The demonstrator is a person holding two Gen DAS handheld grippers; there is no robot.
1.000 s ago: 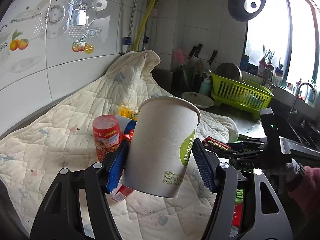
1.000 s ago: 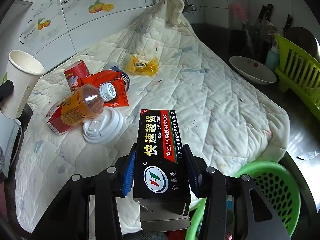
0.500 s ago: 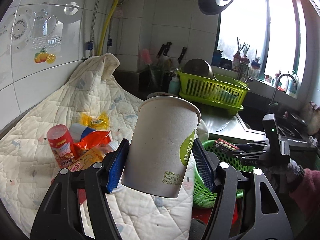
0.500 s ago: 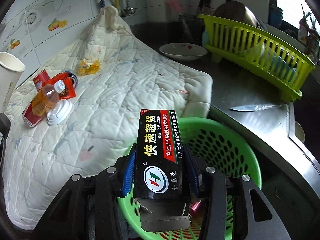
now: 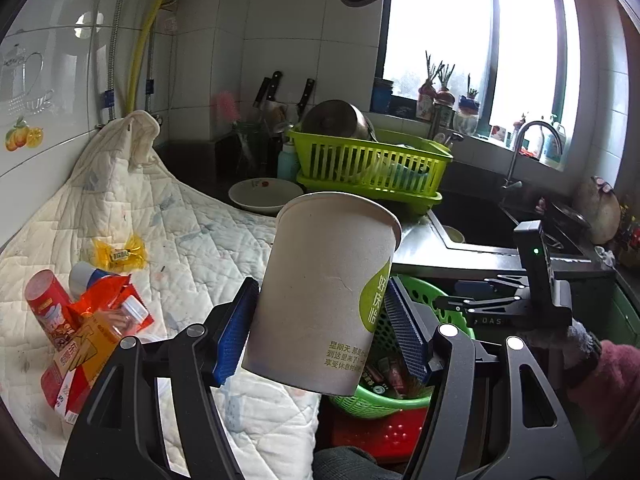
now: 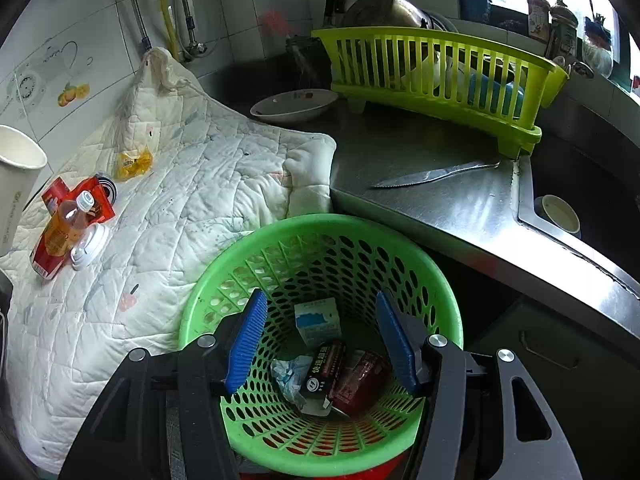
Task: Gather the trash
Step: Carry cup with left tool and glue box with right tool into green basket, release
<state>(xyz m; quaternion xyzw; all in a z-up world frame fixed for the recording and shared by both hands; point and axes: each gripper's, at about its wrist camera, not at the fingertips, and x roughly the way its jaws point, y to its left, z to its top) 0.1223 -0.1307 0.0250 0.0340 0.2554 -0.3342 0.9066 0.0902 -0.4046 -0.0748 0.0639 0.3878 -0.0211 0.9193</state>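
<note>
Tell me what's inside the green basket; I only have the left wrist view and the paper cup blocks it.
Observer: A black box lies at the bottom of the green basket, near a blue-and-white carton.
Operator: Is the right claw holding anything?
Observer: No. The right claw is opening above the basket, with nothing between its pads.
Operator: Anything sharp nearby?
Observer: A knife lies on the steel counter beyond the basket.
</note>
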